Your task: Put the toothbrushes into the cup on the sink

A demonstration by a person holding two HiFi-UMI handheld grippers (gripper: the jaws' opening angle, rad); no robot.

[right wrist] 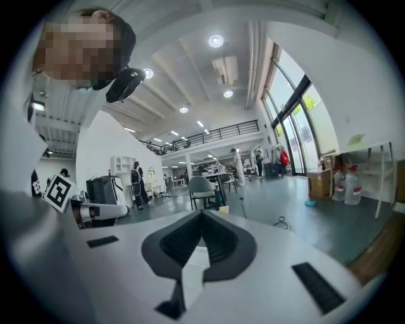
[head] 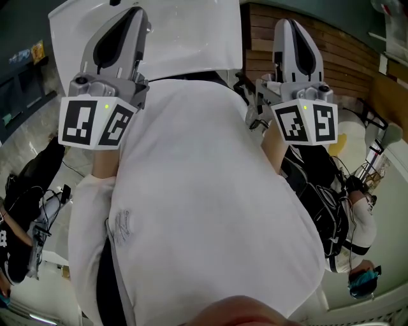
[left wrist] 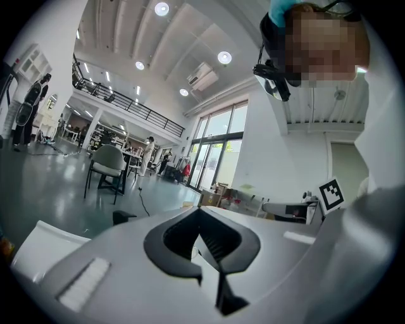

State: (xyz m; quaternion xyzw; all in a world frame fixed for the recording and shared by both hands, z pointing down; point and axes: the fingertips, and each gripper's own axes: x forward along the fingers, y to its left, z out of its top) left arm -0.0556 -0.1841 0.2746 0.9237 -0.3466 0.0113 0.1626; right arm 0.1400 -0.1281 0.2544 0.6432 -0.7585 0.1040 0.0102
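Note:
No toothbrush, cup or sink shows in any view. In the head view both grippers are held up close to the person's white-shirted chest, pointing away from the body. My left gripper is at the upper left and my right gripper at the upper right, each with its marker cube toward the camera. In the left gripper view, the left gripper has its dark pads meeting at the tip with nothing between them. The right gripper looks the same in its own view, shut and empty. Both look out level across a large hall.
A white flat surface lies just beyond the left gripper. A wooden slatted wall stands behind the right one. A person in dark gear crouches at the right. Chairs, tables and standing people fill the hall.

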